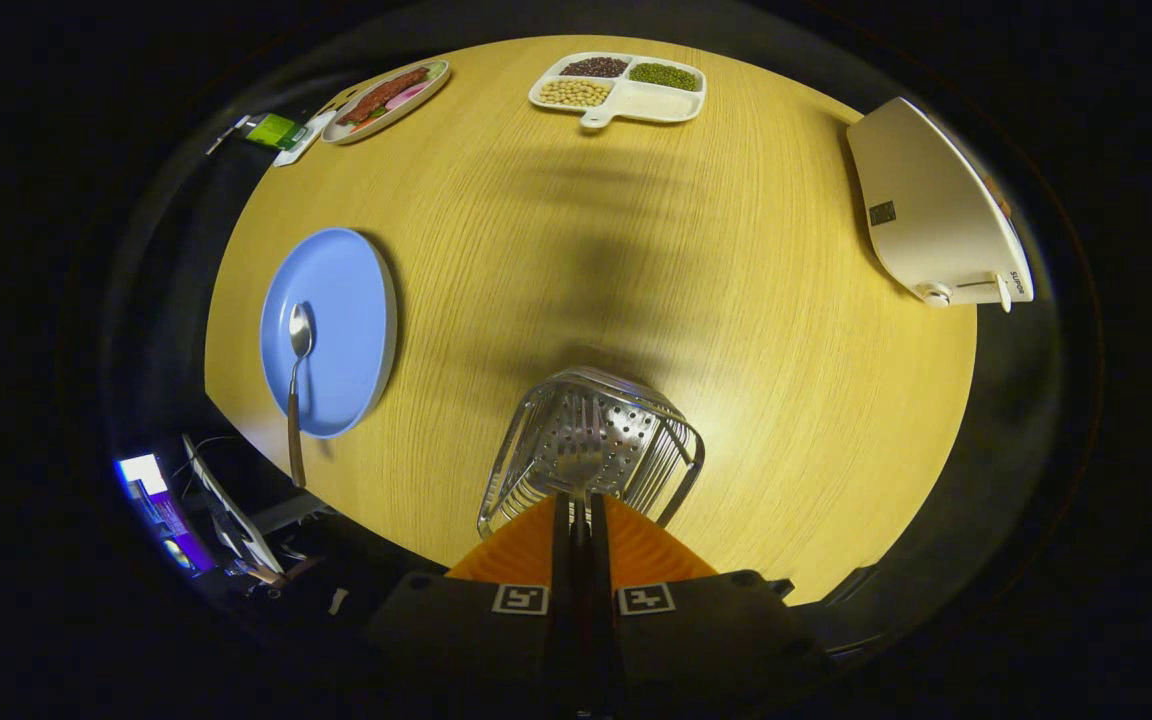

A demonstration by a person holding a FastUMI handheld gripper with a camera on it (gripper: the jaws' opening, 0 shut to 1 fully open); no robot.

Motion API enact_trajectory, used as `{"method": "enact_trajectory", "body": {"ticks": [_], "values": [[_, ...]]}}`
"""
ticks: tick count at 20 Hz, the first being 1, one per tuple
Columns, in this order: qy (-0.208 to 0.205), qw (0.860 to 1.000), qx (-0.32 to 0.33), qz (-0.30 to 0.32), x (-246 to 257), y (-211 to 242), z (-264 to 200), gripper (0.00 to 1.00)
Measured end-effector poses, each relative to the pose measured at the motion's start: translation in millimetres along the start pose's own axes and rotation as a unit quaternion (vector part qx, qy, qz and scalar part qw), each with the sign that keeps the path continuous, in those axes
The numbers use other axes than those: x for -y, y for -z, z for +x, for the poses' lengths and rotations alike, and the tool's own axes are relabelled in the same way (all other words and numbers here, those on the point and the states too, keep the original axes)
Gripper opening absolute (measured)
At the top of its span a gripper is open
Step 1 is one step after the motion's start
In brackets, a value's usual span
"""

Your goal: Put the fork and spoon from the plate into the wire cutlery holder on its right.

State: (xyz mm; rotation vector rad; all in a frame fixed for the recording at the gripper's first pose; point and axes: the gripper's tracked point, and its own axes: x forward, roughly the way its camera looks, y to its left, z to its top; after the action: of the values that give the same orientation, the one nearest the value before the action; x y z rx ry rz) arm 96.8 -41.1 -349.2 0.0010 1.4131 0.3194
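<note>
Tool [581, 505] clamped on fork [579, 455] over wire cutlery holder [526, 450].

The gripper [581, 505] clamps the fork [581, 462] above the wire cutlery holder [591, 450] (tines inside it); the spoon [296, 375] lies on the blue plate [336, 320]

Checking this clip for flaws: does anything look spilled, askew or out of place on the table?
Nothing spilled or damaged. The spoon lies on the blue plate with its handle hanging past the rim. The gripper, shut on the fork, holds it over the cutlery holder.
</note>
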Motion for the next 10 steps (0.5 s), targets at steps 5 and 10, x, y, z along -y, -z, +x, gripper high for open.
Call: {"method": "enact_trajectory", "body": {"ticks": [5, 10], "values": [[0.005, 0.999, 0.052, 0.011, 0.7, -5.7, -15.0, 0.23], [-0.001, 0.992, 0.128, 0.022, -13.7, -6.3, -43.9, 0.23]]}}
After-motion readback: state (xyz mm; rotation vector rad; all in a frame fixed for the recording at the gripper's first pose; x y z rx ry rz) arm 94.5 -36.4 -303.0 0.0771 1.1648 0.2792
